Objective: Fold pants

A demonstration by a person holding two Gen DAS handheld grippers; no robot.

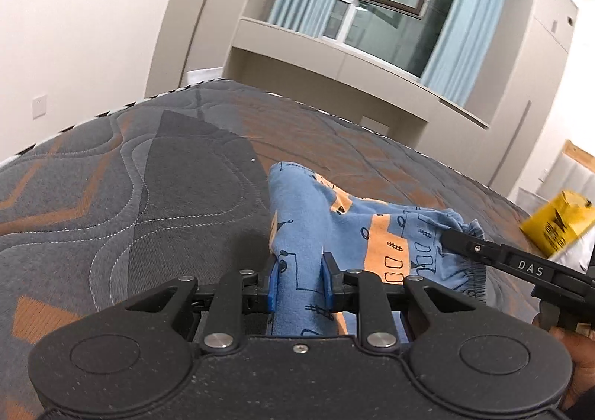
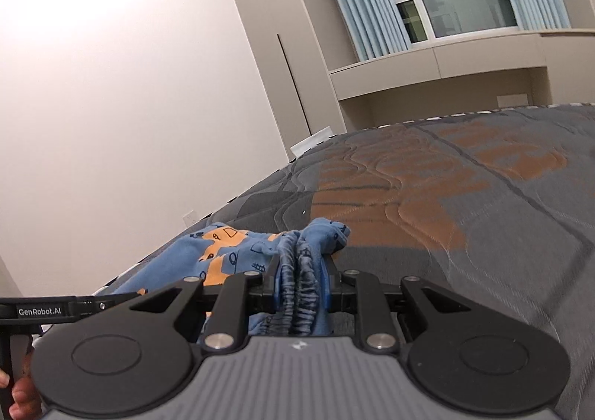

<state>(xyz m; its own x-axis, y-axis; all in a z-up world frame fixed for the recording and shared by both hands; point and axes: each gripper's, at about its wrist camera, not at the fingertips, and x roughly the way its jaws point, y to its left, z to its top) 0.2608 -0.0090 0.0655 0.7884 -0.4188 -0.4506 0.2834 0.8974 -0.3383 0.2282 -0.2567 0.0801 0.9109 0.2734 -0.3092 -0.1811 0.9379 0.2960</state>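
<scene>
Small blue pants [image 1: 334, 230] with orange patches and black doodles are lifted off the grey and orange quilted mattress [image 1: 148, 174]. My left gripper [image 1: 300, 282] is shut on a bunched fold of the blue cloth. My right gripper [image 2: 300, 282] is shut on the gathered elastic waistband [image 2: 297, 271]. In the left wrist view the right gripper [image 1: 452, 236] comes in from the right and pinches the ruffled waistband. In the right wrist view the left gripper's black body [image 2: 67, 308] shows at the left edge, its tips hidden behind my own frame.
A yellow bag [image 1: 557, 223] lies at the mattress's right edge on something white. Beyond the mattress [image 2: 483, 197] stand a beige wall cabinet with a shelf niche [image 1: 334, 59], a window with pale blue curtains [image 2: 372, 11], and a white wall [image 2: 111, 85]. A hand [image 2: 18, 401] holds each tool.
</scene>
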